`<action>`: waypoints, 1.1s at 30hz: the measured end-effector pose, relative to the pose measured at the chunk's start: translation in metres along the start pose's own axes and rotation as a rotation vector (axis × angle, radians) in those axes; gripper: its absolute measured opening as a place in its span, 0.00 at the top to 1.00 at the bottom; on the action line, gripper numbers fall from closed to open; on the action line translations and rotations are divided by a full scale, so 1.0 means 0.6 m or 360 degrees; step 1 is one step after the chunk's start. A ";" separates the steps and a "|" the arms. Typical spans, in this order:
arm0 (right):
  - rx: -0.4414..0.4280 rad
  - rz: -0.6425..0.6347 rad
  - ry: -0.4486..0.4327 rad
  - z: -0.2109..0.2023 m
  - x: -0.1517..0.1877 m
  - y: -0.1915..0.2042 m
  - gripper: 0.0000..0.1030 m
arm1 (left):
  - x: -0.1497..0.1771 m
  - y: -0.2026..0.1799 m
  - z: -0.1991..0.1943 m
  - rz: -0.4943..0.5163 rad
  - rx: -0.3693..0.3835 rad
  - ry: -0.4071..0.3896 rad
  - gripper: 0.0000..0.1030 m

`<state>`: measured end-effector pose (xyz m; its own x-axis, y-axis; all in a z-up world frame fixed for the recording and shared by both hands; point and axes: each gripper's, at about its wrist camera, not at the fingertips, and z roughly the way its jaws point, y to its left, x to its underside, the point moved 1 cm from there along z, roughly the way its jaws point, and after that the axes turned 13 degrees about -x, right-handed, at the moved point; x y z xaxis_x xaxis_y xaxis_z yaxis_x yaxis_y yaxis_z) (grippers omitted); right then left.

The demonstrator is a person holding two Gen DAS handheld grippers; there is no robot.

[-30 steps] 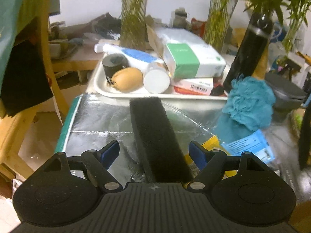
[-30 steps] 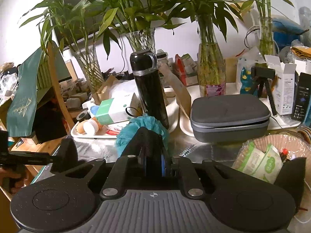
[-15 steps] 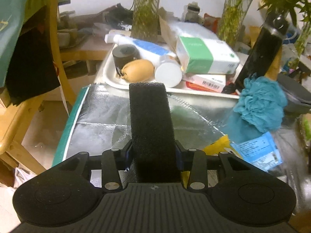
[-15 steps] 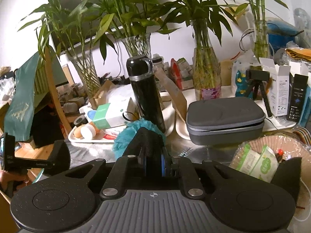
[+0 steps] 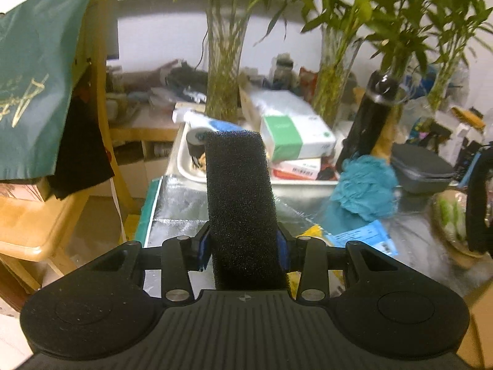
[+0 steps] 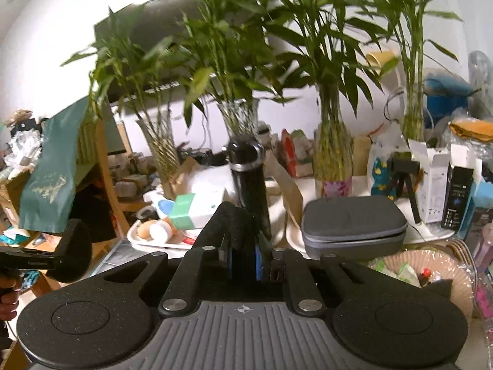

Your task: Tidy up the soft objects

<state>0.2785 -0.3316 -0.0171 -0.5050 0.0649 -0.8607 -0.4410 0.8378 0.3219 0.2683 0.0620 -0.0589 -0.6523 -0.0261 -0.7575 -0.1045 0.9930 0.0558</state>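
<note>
**Two black foam pieces clamped, one per gripper**

Left gripper (image 5: 243,248): closed partway onto a black foam block (image 5: 238,197), blue pads pressing both long sides. Coarse, open-pored, matte black; a long rectangular bar with a flat, slightly rounded far end, standing up and away from the jaws. Held above the silver foil mat (image 5: 185,212), clear of it. Also seen from the right wrist view at far left, as a dark rounded end (image 6: 72,251) sticking out of the gripper in a hand (image 6: 9,289).

Right gripper (image 6: 243,262): nearly closed, pinching a second black foam piece (image 6: 234,225) tight between blue pads. Same dark, porous texture, squeezed thin at the grip and bulging into a rounded hump above the fingers. Raised in front of the black flask (image 6: 248,185).

On the mat, lying free: a teal mesh bath pouf (image 5: 365,186), ruffled and bunched into a ball, just beside the flask's foot and touching a blue-and-yellow packet (image 5: 360,237). Behind: a white tray (image 5: 185,166) with boxes and a tube, a grey zip case (image 6: 354,225), glass vases of bamboo (image 6: 332,154).
</note>
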 end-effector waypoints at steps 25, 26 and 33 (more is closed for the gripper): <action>-0.0306 -0.0035 0.0017 -0.142 0.031 0.141 0.85 | 0.030 -0.054 -0.249 0.0111 0.0334 -0.0144 0.61; -0.0313 -0.0029 0.0028 -0.142 0.035 0.143 0.85 | 0.034 -0.058 -0.254 0.0121 0.0347 -0.0136 0.61; -0.0341 -0.0030 0.0086 -0.140 0.061 0.164 0.85 | 0.068 -0.083 -0.261 0.0195 0.0416 -0.0021 0.61</action>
<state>0.1543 -0.2922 0.0159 -0.5318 0.0164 -0.8467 -0.5951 0.7041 0.3875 0.1293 -0.0066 0.0091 -0.6379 0.0955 -0.7642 0.1726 0.9848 -0.0210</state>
